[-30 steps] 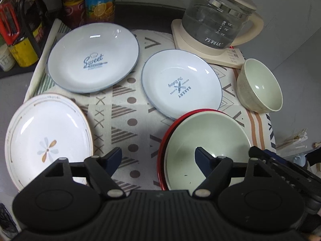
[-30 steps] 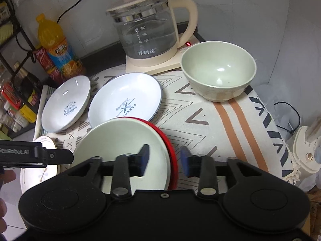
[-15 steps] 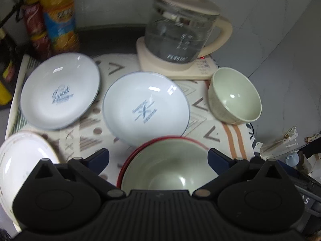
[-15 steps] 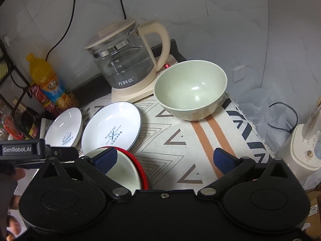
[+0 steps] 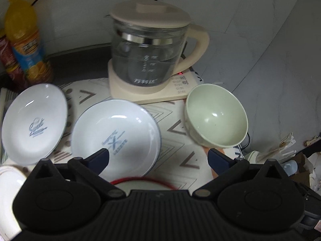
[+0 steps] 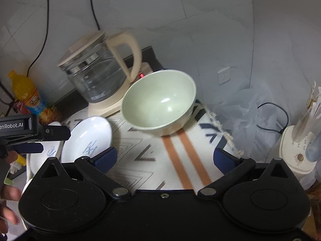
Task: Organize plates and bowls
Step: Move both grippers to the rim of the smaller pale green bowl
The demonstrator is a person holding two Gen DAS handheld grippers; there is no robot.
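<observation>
A pale green bowl (image 5: 216, 118) stands on the patterned cloth at the right, also ahead in the right wrist view (image 6: 160, 102). A white "Bakery" plate (image 5: 116, 138) lies in the middle, a white "Sweet" plate (image 5: 34, 122) at the left. A red-rimmed dish with a green bowl in it (image 5: 140, 181) peeks out just under my left gripper (image 5: 158, 157), which is open and empty. A white flower plate (image 5: 8, 186) lies at the lower left. My right gripper (image 6: 164, 158) is open and empty, short of the green bowl.
A glass kettle (image 5: 148, 54) on its cream base stands at the back. An orange juice bottle (image 5: 24, 38) and a red can (image 5: 8, 60) stand at the back left. The cloth's right edge (image 6: 220, 128) drops off to a plastic bag and a white appliance (image 6: 297, 146).
Both grippers opened wide and pulled back and up from the red-rimmed dish. Both views swung towards the kettle and the lone green bowl.
</observation>
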